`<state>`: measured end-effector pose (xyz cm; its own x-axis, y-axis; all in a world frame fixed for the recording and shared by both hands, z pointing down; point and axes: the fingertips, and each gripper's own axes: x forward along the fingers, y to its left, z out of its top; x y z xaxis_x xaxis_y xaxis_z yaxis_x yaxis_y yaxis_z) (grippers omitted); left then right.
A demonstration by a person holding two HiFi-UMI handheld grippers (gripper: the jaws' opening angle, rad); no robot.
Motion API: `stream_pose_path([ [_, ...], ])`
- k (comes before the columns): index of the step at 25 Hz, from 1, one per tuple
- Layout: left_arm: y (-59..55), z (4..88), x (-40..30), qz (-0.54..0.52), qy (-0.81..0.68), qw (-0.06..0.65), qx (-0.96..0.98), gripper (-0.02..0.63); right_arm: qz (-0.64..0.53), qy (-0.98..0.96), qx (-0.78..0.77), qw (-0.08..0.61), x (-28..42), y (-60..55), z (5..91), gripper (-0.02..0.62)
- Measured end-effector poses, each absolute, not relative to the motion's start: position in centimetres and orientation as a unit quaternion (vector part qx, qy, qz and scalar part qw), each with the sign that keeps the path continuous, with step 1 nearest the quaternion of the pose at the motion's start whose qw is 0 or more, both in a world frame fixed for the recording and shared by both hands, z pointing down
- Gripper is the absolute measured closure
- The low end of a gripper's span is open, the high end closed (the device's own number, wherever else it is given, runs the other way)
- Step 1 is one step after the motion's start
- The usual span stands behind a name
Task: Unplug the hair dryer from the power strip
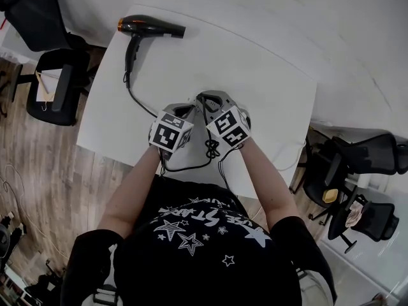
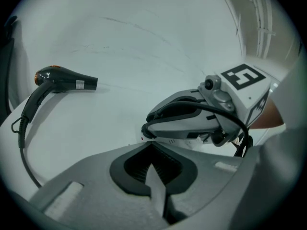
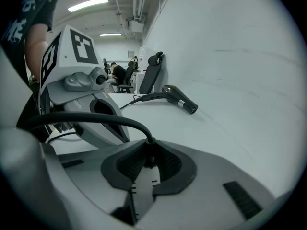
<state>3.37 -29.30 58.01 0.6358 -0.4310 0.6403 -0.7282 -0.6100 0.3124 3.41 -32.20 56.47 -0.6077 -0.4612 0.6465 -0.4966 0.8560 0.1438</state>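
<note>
The black hair dryer [image 1: 150,26] [image 2: 64,78] [image 3: 180,98] lies at the table's far left corner. Its black cord [image 1: 137,97] [image 2: 21,143] [image 3: 96,121] runs toward me to the two grippers near the front edge. My right gripper [image 1: 207,99] [image 3: 146,145] is shut where the cord ends, on the plug, which is mostly hidden between the pads. My left gripper [image 1: 190,110] [image 2: 153,147] faces it, tips touching the white power strip [image 2: 172,141], and looks shut on the strip's end. In the head view both grippers cover the strip.
The white table [image 1: 268,75] sits against a white wall. A thin white cable [image 1: 290,164] drops off its right front edge. Black office chairs stand at the left [image 1: 51,88] and right [image 1: 357,164]. Loose black cables [image 1: 210,148] hang below the grippers.
</note>
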Motion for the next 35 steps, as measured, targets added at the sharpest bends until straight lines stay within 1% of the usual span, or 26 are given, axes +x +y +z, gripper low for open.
stream_pose_path([
  [5,-29.3,58.0,3.3,0.252,-0.335,0.291,0.86,0.598,0.15,-0.895,0.26,0.329,4.0,-33.0,57.1,0.534],
  [7,-29.3,58.0,3.4,0.252,-0.334,0.291,0.86,0.598,0.177,-0.894,0.257,0.321,4.1,-33.1,56.9,0.534],
  [9,-29.3,58.0,3.4,0.258,-0.334,0.285,0.861,0.598,0.16,-0.892,0.261,0.332,4.0,-33.1,56.8,0.535],
  [13,-29.2,58.0,3.4,0.265,-0.344,0.284,0.855,0.598,0.047,-0.891,0.251,0.376,3.5,-32.3,56.2,0.535],
  [16,-29.0,58.0,3.3,0.258,-0.346,0.299,0.851,0.598,-0.029,-0.896,0.223,0.384,3.2,-31.3,55.6,0.538],
  [18,-29.1,58.0,3.2,0.253,-0.342,0.312,0.85,0.598,-0.05,-0.898,0.213,0.383,3.1,-31.2,55.5,0.538],
  [21,-29.0,58.1,3.2,0.25,-0.335,0.322,0.849,0.598,-0.049,-0.9,0.218,0.374,3.1,-31.2,55.5,0.538],
  [31,-29.3,58.1,3.3,0.262,-0.344,0.308,0.847,0.598,-0.055,-0.894,0.236,0.376,3.2,-31.3,55.7,0.54],
  [35,-29.5,58.2,3.3,0.257,-0.347,0.315,0.845,0.598,0.005,-0.901,0.239,0.362,3.6,-32.0,56.3,0.538],
])
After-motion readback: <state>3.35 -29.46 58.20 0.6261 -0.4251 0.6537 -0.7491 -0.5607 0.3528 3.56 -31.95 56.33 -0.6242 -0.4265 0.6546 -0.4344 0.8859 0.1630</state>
